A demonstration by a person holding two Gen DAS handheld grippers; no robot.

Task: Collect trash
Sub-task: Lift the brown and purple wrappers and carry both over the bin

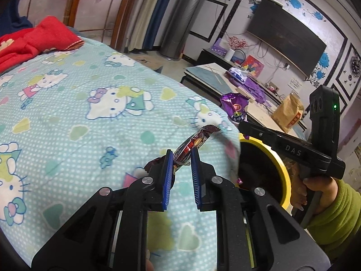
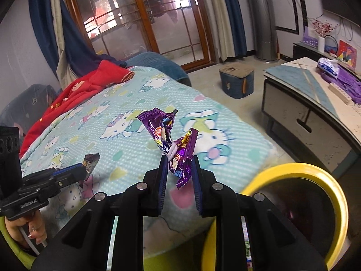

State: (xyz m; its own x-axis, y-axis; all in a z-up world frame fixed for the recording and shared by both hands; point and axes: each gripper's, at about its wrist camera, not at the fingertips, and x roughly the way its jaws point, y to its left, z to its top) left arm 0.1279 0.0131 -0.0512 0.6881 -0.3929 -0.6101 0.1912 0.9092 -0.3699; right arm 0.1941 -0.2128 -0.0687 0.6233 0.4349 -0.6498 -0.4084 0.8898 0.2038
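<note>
My left gripper (image 1: 182, 153) is shut on a dark brown snack wrapper (image 1: 194, 143), held above the cartoon-cat bedspread (image 1: 90, 117). The same wrapper (image 2: 91, 161) shows at the left in the right wrist view. My right gripper (image 2: 179, 160) is shut on crumpled purple wrappers (image 2: 167, 133), which also show up as purple wrappers (image 1: 235, 108) at the tip of the other tool in the left wrist view. A yellow-rimmed bin (image 2: 293, 167) stands beside the bed's corner, just right of both grippers; its rim (image 1: 285, 176) lies below the right-hand tool.
A red blanket (image 2: 90, 85) lies at the bed's far end. A low cabinet (image 2: 304, 113) with purple cloth stands to the right, a blue stool (image 2: 237, 81) on the floor beyond. A hand in a green sleeve (image 1: 334, 210) holds the right tool.
</note>
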